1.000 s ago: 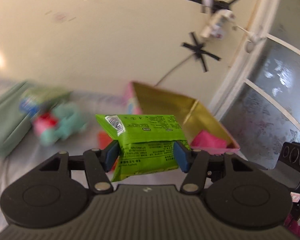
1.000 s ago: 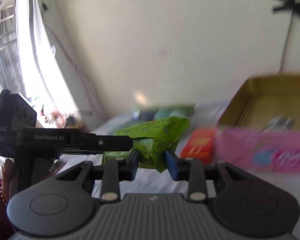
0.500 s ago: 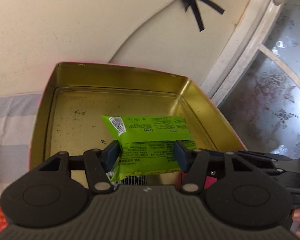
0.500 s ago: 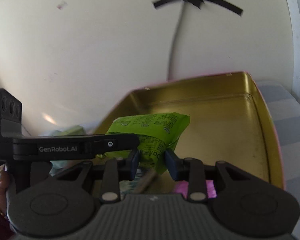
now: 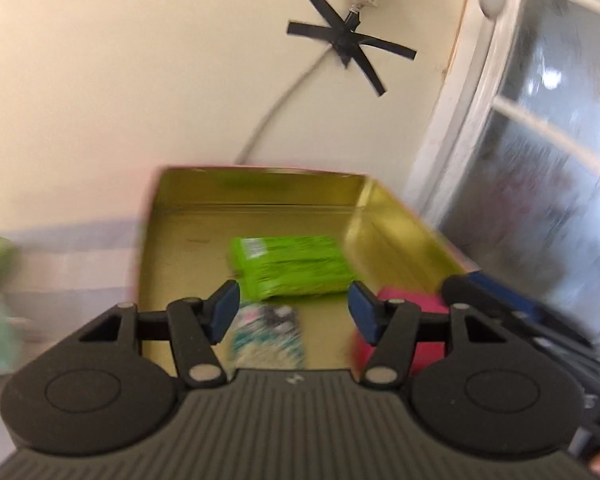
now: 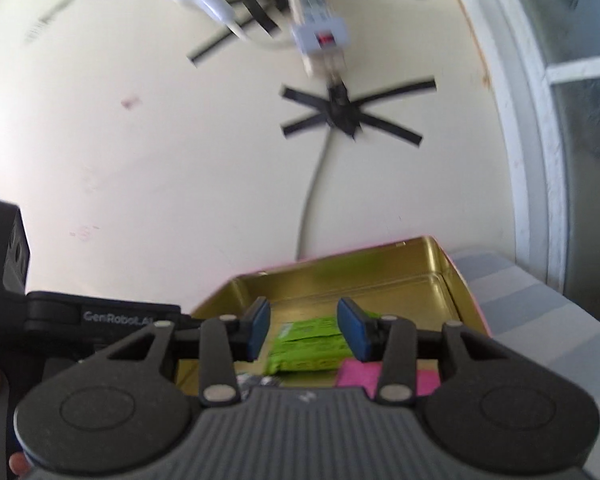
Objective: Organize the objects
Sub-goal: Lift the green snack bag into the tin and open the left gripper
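Green snack packet (image 5: 290, 266) lying flat inside the gold tin box (image 5: 384, 216), beside a pink packet (image 5: 416, 308) and a small printed packet (image 5: 268, 334). Left hand-held gripper (image 5: 293, 310) open, holding nothing, packet just past its blue pads. Right hand-held gripper (image 6: 303, 328) opening, empty, above the same packet.

Bright, soft daylight in both views, entering through the frosted window (image 5: 548, 128) at the right, with pale glare spots on the glass and a dull sheen on the gold tin (image 5: 260, 216). Heavy motion blur across the left wrist view, smearing the green packet (image 5: 292, 266) and far left edge. Strong fisheye bending of the window frame (image 6: 528, 128); blurred wall socket (image 6: 320, 36) in the right view.
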`<act>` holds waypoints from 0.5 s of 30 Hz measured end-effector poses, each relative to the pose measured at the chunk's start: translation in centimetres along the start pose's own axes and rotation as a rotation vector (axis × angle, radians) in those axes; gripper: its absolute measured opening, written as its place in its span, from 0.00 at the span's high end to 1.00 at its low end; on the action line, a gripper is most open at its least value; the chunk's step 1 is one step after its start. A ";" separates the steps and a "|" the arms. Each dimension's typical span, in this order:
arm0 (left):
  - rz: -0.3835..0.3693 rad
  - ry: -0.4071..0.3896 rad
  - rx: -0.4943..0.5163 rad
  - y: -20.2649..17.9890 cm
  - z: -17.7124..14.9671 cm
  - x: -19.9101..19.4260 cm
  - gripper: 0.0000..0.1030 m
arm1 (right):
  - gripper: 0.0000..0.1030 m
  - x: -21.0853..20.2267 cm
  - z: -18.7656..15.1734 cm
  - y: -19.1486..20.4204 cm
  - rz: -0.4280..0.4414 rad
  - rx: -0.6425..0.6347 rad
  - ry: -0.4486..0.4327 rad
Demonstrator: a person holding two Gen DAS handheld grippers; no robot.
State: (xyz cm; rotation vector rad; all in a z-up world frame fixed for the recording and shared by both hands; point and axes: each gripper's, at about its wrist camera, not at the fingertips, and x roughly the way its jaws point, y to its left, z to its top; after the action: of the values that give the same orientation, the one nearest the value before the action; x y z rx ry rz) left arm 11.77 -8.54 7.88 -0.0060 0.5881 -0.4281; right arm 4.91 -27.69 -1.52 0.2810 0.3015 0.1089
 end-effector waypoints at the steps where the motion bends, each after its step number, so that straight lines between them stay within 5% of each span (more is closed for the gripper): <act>1: 0.035 0.002 0.025 -0.4 -0.6 -0.7 0.40 | 0.61 -1.3 -0.5 0.2 0.008 0.001 -0.016; 6: 0.093 0.027 0.032 0.1 -3.6 -4.0 0.40 | 0.58 -6.1 -2.3 1.5 0.029 0.063 -0.028; 15: 0.183 0.046 -0.021 4.1 -7.3 -6.9 0.40 | 0.58 -7.4 -4.3 3.5 0.042 0.089 0.091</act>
State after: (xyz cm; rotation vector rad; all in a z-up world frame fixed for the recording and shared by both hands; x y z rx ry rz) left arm 4.27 -1.26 5.03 0.0376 0.6322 -0.2453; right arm -3.61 -24.34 -2.37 0.3710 0.3914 0.1507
